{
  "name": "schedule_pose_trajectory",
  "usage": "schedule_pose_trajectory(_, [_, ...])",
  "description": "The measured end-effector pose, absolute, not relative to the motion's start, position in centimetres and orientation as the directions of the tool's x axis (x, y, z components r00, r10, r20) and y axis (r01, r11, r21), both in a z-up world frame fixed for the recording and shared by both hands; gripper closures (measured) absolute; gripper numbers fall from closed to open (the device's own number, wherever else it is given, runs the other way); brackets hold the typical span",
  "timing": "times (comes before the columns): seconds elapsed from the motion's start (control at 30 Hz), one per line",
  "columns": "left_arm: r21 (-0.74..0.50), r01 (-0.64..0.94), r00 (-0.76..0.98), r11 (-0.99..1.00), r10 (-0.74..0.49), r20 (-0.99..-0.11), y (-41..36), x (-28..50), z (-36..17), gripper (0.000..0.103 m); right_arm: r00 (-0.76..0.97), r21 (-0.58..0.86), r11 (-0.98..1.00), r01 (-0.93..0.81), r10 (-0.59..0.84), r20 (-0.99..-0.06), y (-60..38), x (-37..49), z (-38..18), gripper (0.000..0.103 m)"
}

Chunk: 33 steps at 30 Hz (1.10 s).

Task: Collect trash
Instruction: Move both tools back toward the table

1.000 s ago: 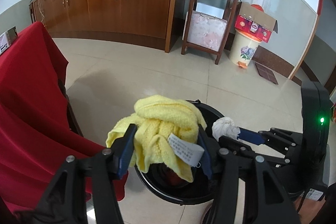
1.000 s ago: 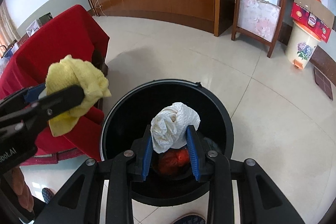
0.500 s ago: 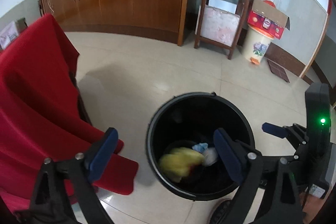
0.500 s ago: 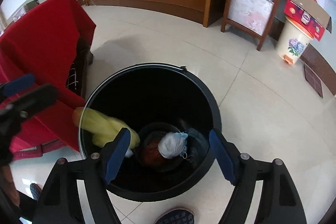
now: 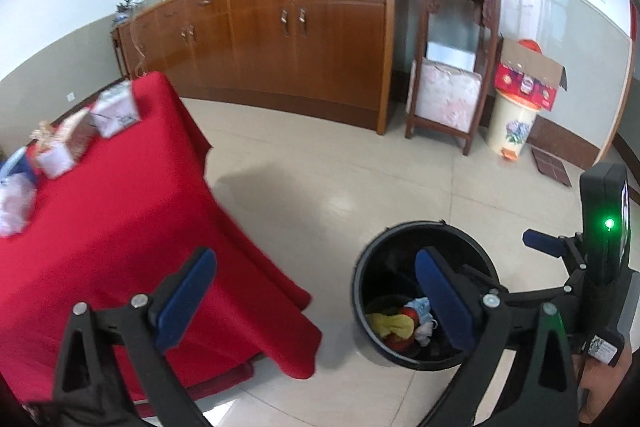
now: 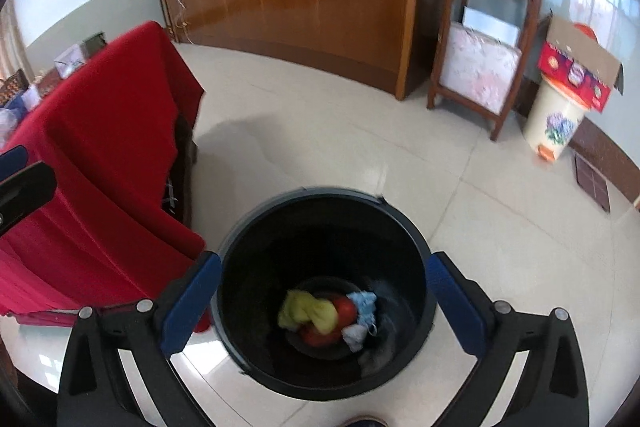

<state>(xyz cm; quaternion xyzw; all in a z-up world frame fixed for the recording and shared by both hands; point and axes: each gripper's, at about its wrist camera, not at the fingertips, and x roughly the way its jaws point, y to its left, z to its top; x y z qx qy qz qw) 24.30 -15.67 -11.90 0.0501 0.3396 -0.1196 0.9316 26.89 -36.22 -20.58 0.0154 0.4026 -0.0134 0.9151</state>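
Observation:
A black round bin (image 6: pixel 240 331) stands on the tiled floor; it also shows in the left wrist view (image 5: pixel 360 303). In it lie a yellow cloth (image 6: pixel 306 313), a red item (image 6: pixel 346 309) and crumpled white and blue paper (image 6: pixel 362 311). The yellow cloth (image 5: pixel 390 325) shows in the left wrist view too. My right gripper (image 6: pixel 322 305) is open and empty above the bin. My left gripper (image 5: pixel 316 301) is open and empty, raised left of the bin, over the edge of the red cloth. The right gripper's body (image 5: pixel 600 247) shows at the right of the left wrist view.
A table under a red cloth (image 5: pixel 100 227) stands left of the bin, with small boxes (image 5: pixel 114 111) and tissue packs on it. A wooden sideboard (image 5: pixel 280 31), a carved stand (image 5: pixel 452 67) and a cream bin with a cardboard box (image 5: pixel 516 115) line the far wall.
Both grippers let go of the yellow cloth and the white paper wad, which dropped into the bin. Both grippers have since risen and pulled back; the left one swung towards the table.

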Motion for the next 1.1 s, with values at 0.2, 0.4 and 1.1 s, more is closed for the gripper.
schedule_pose_trajectory(0.2, [0.005,0.214,0.784,0.977,-0.168,-0.598,-11.6,22.8,-9.5,0.002,0.752,0.013,1.0,-0.025,0.028,-0.659,-31.8,26.1,-16.8,0.0])
schedule_pose_trajectory(0.4, [-0.003,0.118,0.838,0.993,-0.102,-0.536,-5.8,20.8,-7.1,0.002,0.79,0.037,0.995,-0.096,0.099,-0.604,-27.3,24.4,-13.6,0.0])
schedule_pose_trajectory(1.1, [-0.049,-0.196,0.848,0.979,0.144,-0.51,9.6,21.1,-5.9,0.003,0.753,0.038,0.942,-0.335,0.291,-0.591,-12.9,28.2,-6.1,0.0])
